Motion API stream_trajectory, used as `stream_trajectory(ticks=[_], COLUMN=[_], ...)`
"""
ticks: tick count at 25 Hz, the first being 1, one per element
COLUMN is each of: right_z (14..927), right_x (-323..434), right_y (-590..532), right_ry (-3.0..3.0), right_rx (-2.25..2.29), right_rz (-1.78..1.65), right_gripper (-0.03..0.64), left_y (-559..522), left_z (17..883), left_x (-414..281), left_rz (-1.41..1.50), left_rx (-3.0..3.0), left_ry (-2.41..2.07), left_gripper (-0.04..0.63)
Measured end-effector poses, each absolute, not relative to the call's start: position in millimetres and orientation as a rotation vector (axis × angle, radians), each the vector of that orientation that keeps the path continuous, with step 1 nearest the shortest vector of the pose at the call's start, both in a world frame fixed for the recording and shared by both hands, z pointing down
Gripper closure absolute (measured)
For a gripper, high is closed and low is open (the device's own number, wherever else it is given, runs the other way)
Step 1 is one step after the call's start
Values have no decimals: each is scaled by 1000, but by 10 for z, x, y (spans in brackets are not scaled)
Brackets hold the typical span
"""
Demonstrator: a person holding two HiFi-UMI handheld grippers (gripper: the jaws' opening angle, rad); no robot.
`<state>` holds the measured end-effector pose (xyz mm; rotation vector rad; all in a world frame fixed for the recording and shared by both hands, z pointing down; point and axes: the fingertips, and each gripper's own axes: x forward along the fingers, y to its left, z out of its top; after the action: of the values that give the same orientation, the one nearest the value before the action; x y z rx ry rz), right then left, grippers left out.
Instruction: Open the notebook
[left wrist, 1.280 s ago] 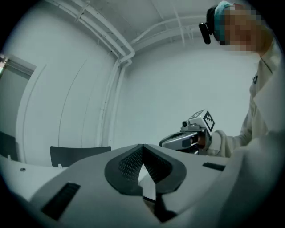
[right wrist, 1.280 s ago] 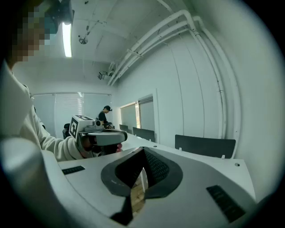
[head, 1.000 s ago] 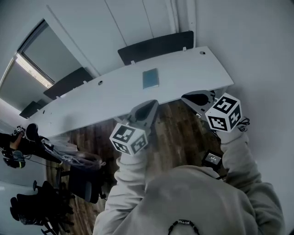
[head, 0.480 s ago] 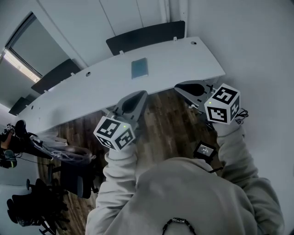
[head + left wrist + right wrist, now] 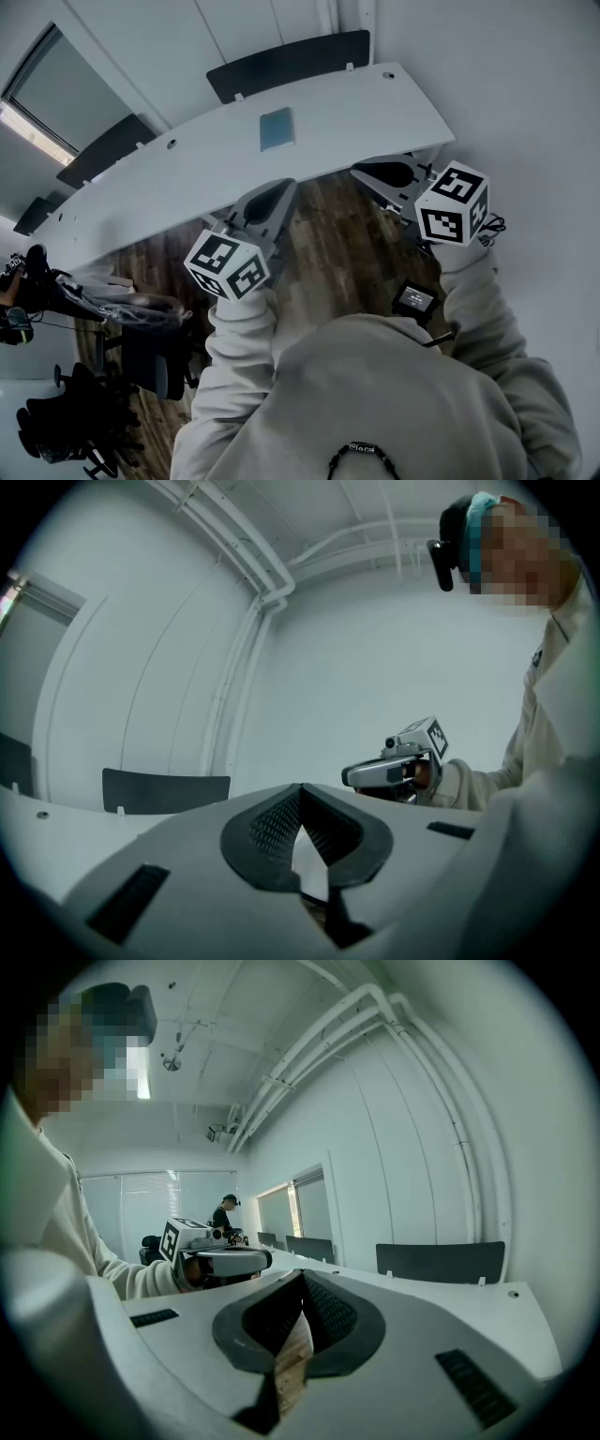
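- the notebook (image 5: pixel 277 128) lay closed on the white table (image 5: pixel 375 103), upper centre of the head view, well apart from both tools.
- my left gripper (image 5: pixel 267 202) and right gripper (image 5: pixel 384 173) hovered below the table's near edge, jaws pressed together on nothing.
- i judged nothing was done yet: reaching it and lifting the cover remained.

Long white table (image 5: pixel 375 103), 1 blue-grey notebook (image 5: pixel 277 128) lying flat on top

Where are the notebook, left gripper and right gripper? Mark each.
notebook (image 5: pixel 277 128), head view, middle of its cover.
left gripper (image 5: pixel 287 186), head view, at its fingertips.
right gripper (image 5: pixel 357 172), head view, at its fingertips.
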<state>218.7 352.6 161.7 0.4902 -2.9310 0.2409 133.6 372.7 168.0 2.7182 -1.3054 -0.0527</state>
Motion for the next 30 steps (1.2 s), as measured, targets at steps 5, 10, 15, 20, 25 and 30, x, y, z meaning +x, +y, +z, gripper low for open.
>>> stream_trajectory(ticks=[5,10,15,20,25,30], right_z=[1591,1688,1792,1934,2294,2528], right_x=[2206,2221,2243,2275,2441,2517], right_y=[3506,3464,3435,3399,3250,3193], right_ry=[-2971,-2951,-2941,-2947,-2925,-2882], right_rx=[490,461,431,416,415,406], right_rz=[289,319,361,413,530,527], right_gripper=[595,595,595,595,595,595], left_y=[3704,3657,3669,3631,3539,3518], left_z=[1770,1794,1683,1770,2116,2489], left_x=[1268,1275,1259,1192,1338,1428], left_rz=[-82,-81,-329,-288,-214,-169], left_rx=[2683,2671,2608,2588,2543,2446], left_ry=[-1274,-1282,-1160,-1199,-1209,-1205], left_gripper=[600,600,600,600,600,600])
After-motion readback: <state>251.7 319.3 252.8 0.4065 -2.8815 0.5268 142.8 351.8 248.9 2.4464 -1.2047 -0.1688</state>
